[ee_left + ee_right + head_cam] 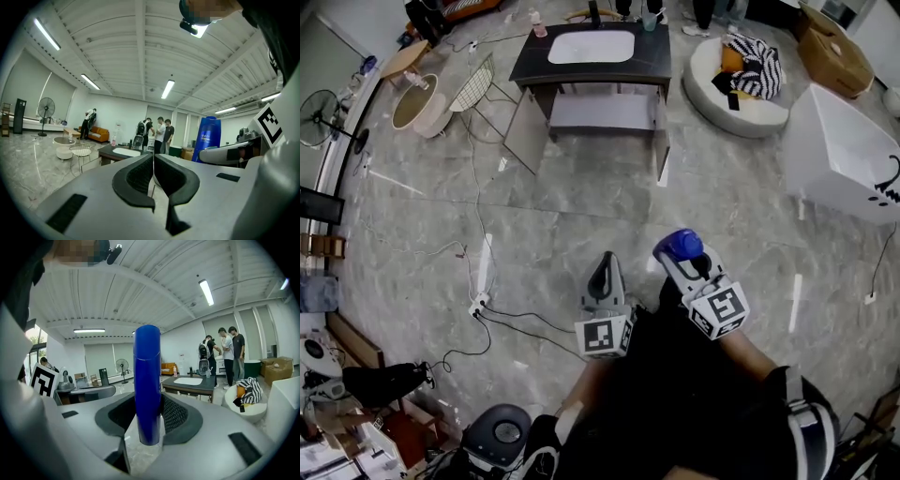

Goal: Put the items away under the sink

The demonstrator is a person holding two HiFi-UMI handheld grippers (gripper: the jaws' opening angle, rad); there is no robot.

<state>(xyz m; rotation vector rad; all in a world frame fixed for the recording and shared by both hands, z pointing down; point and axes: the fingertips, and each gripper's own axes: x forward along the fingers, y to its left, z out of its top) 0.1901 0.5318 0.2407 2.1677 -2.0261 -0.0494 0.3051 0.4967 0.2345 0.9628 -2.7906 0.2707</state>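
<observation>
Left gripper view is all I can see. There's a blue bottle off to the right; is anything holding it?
Observer: Yes. The right gripper has its jaws shut on the bottle, which stands upright between them.
Operator: Is the cupboard under the basin open?
Observer: The head view shows both doors of the cabinet under the sink swung open.
Operator: Anything next to it that I miss?
Observer: A round white tub holding a striped cloth stands at the sink's right side in the head view.
</observation>
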